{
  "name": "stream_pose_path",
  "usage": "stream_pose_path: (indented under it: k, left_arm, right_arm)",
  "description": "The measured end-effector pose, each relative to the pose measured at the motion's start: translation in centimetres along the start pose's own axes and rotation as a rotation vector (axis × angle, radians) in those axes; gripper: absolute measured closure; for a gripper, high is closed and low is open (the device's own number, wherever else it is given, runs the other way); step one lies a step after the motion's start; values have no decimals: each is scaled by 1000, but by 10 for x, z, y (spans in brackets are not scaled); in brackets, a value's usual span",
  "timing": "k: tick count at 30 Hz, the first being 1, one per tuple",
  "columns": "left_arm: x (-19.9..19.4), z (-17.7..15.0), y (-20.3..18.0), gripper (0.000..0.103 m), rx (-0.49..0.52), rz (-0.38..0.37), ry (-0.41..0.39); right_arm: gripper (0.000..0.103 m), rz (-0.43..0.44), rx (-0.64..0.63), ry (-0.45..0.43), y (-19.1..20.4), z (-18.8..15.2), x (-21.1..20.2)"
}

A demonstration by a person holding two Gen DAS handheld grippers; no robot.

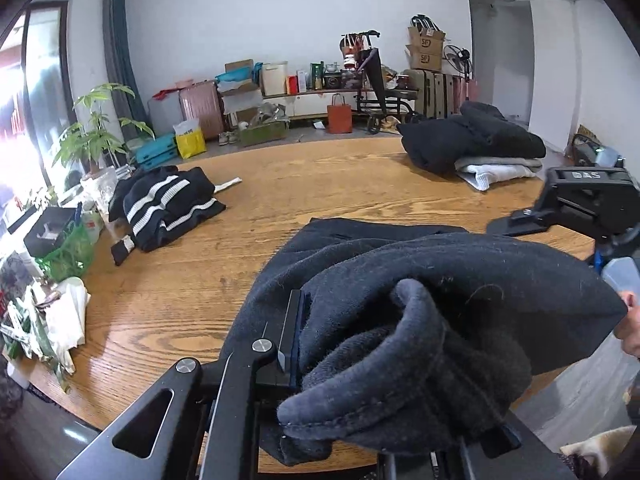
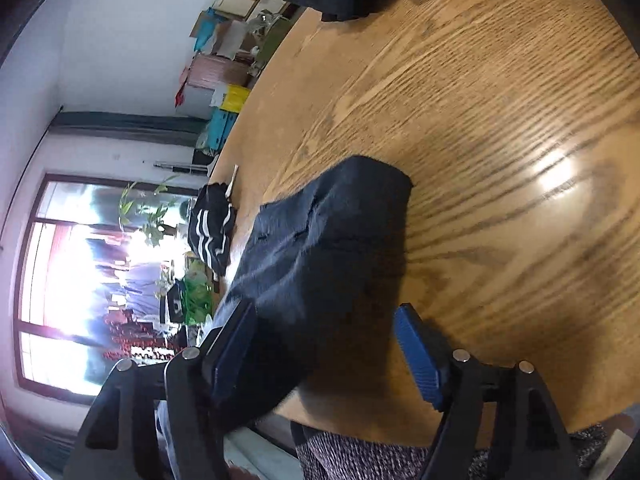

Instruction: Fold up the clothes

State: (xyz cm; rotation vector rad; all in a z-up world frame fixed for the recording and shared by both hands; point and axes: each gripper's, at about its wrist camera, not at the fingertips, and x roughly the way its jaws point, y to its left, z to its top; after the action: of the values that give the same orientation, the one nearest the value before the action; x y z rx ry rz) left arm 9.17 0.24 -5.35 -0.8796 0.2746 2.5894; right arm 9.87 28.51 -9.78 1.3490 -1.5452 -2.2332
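Left gripper (image 1: 360, 360) clamped on dark garment (image 1: 400, 280); right gripper (image 2: 324, 356) jaws apart, empty. Risk: one-sided hold lets fold sag, bunch on table (image 1: 200, 300).

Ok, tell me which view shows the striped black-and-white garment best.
The left wrist view. There the striped garment lies sharp and unobstructed on the wooden table, white stripes clear, left of the dark garment in the left gripper's jaws. The right wrist view shows it small, tilted and washed out against the bright window.
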Motion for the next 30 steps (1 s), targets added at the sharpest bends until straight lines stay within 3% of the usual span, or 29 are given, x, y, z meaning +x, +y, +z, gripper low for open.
stream_pose_path:
  k: [8, 15, 18, 20, 22, 26, 30]
  left_arm:
    - [3, 0, 10, 90, -56, -40, 16]
    - [4, -3, 9, 90, -47, -33, 28]
    - [6, -4, 9, 90, -36, -9, 30]
    - [6, -2, 9, 90, -28, 2, 25]
    - [5, 4, 7, 90, 4, 14, 7]
    - [9, 25, -8, 90, 85, -23, -40]
    - [24, 47, -39, 90, 161, -144, -66]
  right_arm:
    - [26, -20, 9, 51, 6, 10, 36]
    - [29, -17, 12, 75, 10, 22, 65]
    - [46, -19, -3, 82, 10, 28, 72]
    - [64, -20, -28, 80, 12, 32, 71]
    - [74, -9, -58, 70, 17, 35, 66]
    - [79, 38, -117, -15, 31, 43, 36]
    - [79, 58, -159, -154, 38, 48, -17]
